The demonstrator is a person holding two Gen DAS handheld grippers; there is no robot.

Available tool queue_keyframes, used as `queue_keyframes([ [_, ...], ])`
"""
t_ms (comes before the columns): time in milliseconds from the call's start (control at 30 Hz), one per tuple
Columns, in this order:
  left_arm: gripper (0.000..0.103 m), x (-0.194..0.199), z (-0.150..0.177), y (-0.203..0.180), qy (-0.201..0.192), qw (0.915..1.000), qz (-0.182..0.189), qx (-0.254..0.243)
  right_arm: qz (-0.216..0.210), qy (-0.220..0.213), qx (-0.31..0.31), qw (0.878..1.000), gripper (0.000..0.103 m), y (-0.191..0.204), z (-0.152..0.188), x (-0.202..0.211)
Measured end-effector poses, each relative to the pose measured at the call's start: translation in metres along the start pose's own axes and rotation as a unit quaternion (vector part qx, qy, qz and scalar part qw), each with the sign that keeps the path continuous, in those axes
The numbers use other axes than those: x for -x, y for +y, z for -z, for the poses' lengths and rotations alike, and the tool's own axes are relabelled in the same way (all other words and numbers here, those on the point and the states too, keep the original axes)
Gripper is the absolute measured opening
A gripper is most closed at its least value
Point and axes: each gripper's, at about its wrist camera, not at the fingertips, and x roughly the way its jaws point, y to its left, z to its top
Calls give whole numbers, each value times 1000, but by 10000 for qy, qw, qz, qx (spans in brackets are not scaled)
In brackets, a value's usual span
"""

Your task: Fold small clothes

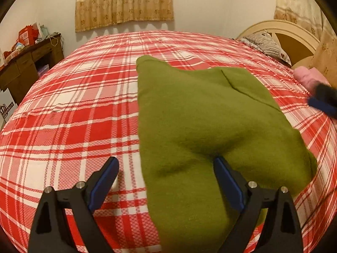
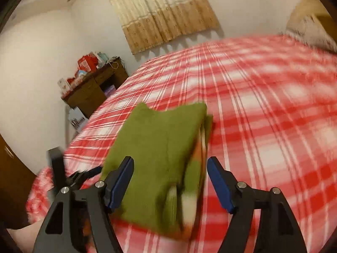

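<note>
Green garment (image 1: 202, 126) lies folded on bed (image 1: 69, 126), at my 12 o'clock. My left gripper (image 1: 166, 181) and right gripper (image 2: 170, 185) both spread apart, empty, probably ready to press fold.

Bed (image 1: 84, 109), red plaid sheet; folded green garment (image 1: 189, 116), pink cloth (image 1: 305, 78) on it.

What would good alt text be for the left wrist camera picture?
A folded green garment lies on a bed with a red and white plaid sheet, the open left gripper straddling its near left edge. The right gripper shows at the right; a wooden desk stands far left.
</note>
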Motion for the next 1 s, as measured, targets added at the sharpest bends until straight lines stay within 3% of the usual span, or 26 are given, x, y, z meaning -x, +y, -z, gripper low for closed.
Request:
queue_keyframes([
  [67, 95, 2, 0, 0, -11, 10000, -21, -71, 239, 300, 410, 9984, 34, 11, -12, -34],
  [100, 95, 2, -2, 0, 2, 10000, -18, -94, 265, 495, 545, 9969, 3, 13, -15, -48],
  [167, 95, 5, -3, 2, 26, 9998, 17, -177, 212, 865, 806, 9928, 2, 18, -12, -82],
  [233, 94, 11, -5, 5, 9, 9997, 103, -237, 557, 897, 1033, 9890, 1, 11, -7, -98],
  [333, 94, 21, -13, 13, -139, 9995, 255, -110, 49, 774, 84, 9970, 0, -23, -8, -102],
  [533, 93, 19, -54, 33, -345, 9980, 423, 305, -398, 659, -1016, 9918, 0, -53, -10, -89],
  [667, 93, -14, -67, 44, -193, 9950, 613, 768, -266, 90, -1706, 9849, 10, -67, -4, -52],
  [700, 92, -24, -68, 45, -72, 9932, 709, 923, -287, 40, -1847, 9824, 27, -72, -3, -48],
  [733, 92, -33, -65, 45, 68, 9911, 818, 1053, -328, 53, -1889, 9814, 57, -74, -2, -47],
  [800, 92, -47, -59, 42, 338, 9869, 995, 1221, -447, 100, -1859, 9815, 83, -74, -3, -50],
  [833, 93, -56, -53, 41, 459, 9846, 1041, 1330, -480, 97, -1788, 9827, 83, -73, -4, -53],
  [1000, 94, -53, -45, 40, 319, 9840, 1176, 1301, -659, 494, -1477, 9856, 83, -69, -4, -83],
])
